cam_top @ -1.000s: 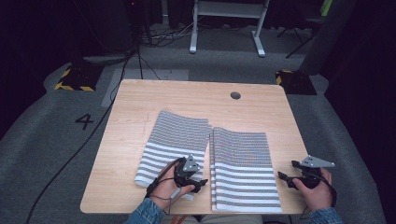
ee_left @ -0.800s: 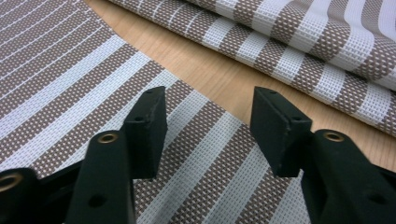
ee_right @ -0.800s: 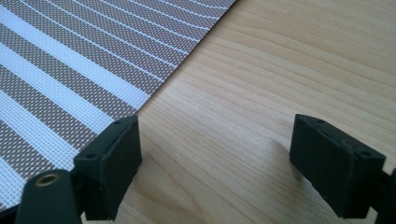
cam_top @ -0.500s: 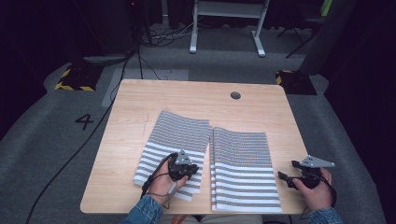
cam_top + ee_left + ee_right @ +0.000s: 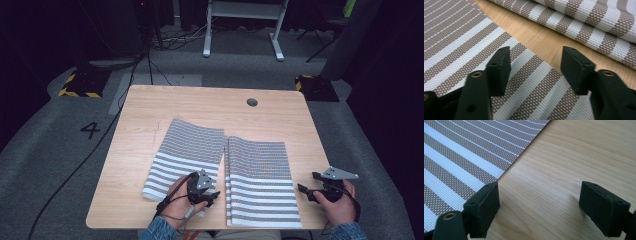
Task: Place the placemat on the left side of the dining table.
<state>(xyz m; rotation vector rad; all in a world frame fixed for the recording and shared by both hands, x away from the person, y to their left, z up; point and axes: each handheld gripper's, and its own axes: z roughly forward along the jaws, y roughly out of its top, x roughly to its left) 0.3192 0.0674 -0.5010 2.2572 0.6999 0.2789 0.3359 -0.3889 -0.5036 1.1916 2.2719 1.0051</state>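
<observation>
A light wooden table with a small round hole near its far edge [image 5: 150,107] holds two woven mats with brown and white stripes. The left striped mat [image 5: 187,145] lies flat and a little slanted, and the right striped mat [image 5: 260,175] lies just beside it, with a thin strip of bare wood between them at the near end. No box or bowl sits on the table. The left gripper [image 5: 204,186] is over the near right corner of the left mat, held by the person's left hand [image 5: 179,195], which comes in from the bottom edge. Its black jaws are spread apart, with the mat's corner under them. The right gripper [image 5: 320,186] is on bare wood just beside the right mat's right edge, held by the right hand [image 5: 336,206]. Its jaws are spread wide too and pinch nothing.
</observation>
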